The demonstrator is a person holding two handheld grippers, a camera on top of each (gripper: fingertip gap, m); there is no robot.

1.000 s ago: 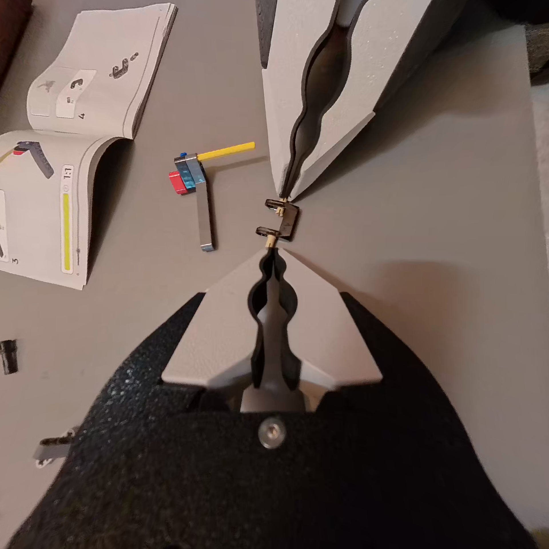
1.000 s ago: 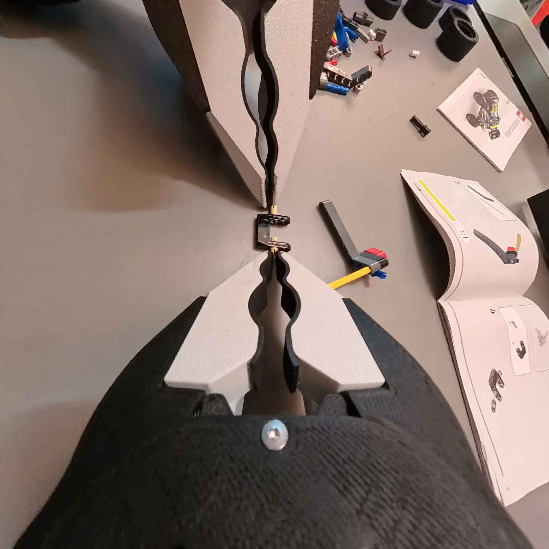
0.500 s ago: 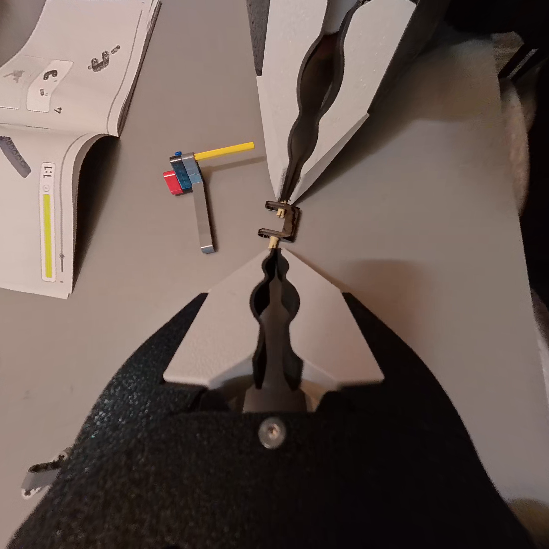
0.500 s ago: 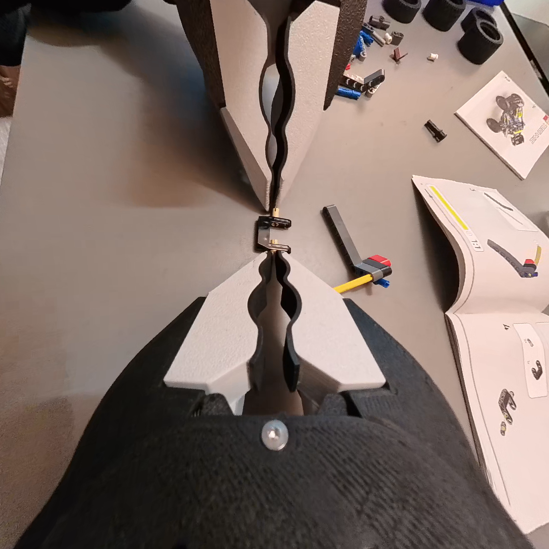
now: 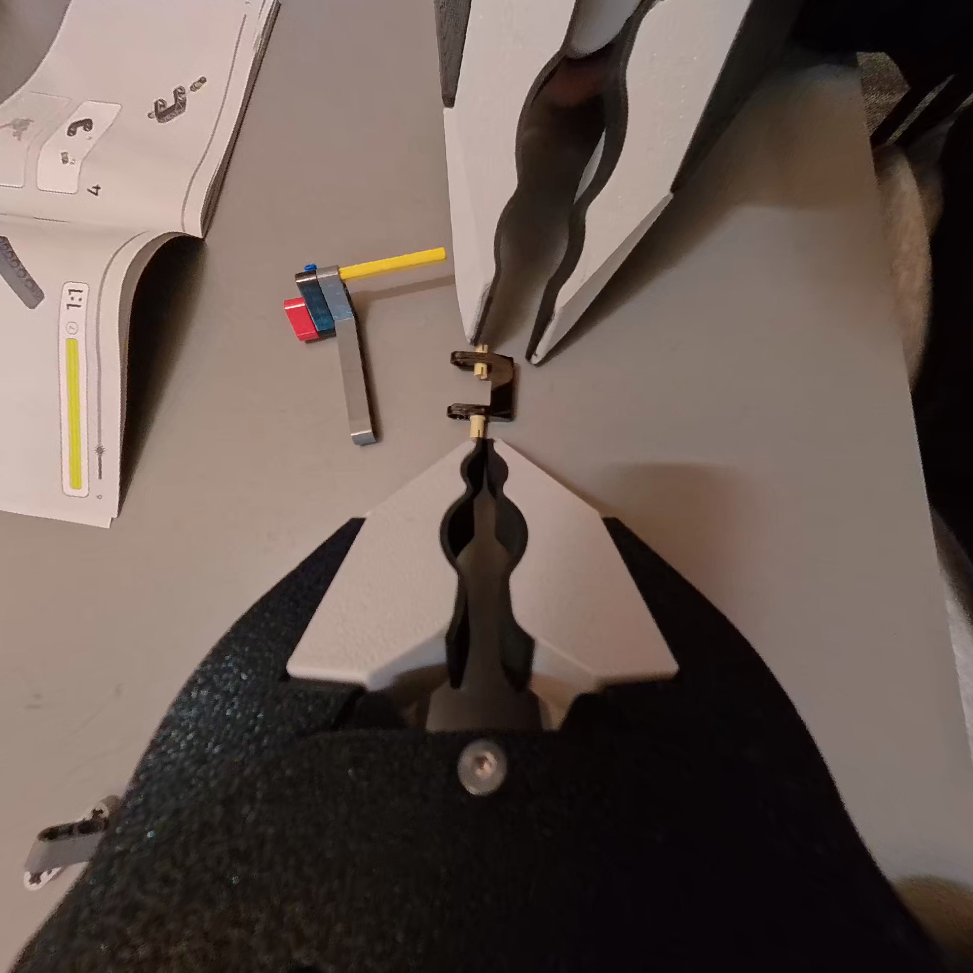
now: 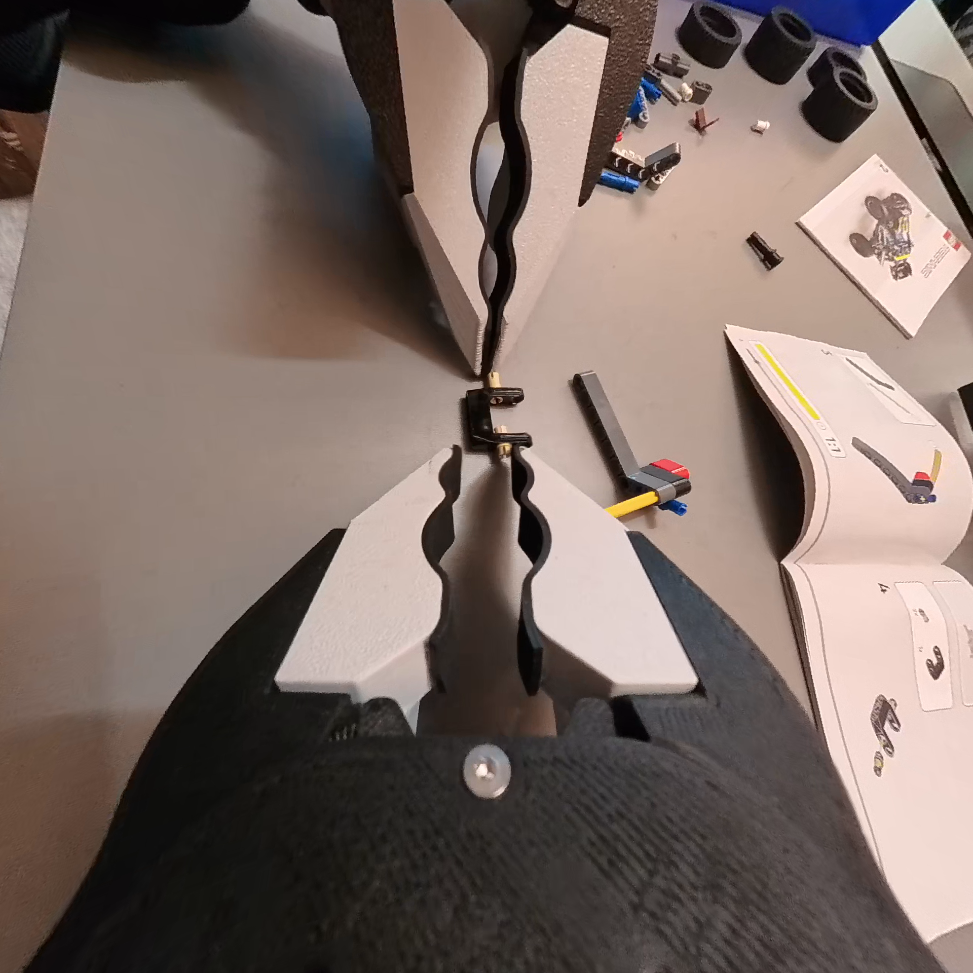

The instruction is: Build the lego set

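Observation:
A small black C-shaped bracket [image 5: 497, 387] has a tan pin [image 5: 476, 427] in each of its two arms. My left gripper [image 5: 480, 443] is shut on the near tan pin and holds the bracket by it. My right gripper [image 5: 508, 350] is open, with its fingertips on either side of the far pin and not gripping it. In the right wrist view the bracket [image 6: 482, 418] sits between my open right gripper [image 6: 487, 455] and the shut left gripper [image 6: 488, 368]. A built piece with a grey beam, yellow axle and red and blue parts [image 5: 337, 326] lies on the table.
An open instruction booklet [image 5: 79, 263] lies left of the left gripper; it also shows in the right wrist view [image 6: 869, 526]. A small leaflet [image 6: 890, 242], black tyres [image 6: 779, 47], loose parts [image 6: 647, 158] and a black pin [image 6: 763, 251] lie beyond. A grey piece [image 5: 63, 842] lies near the table edge. Both grippers' tips are close together, under 4 cm apart. The grey piece [image 5: 63, 842] is about 15 cm from my left fingertips.
My right gripper has opened and let go of its tan pin. My left gripper stays shut on the other pin and still holds the bracket.

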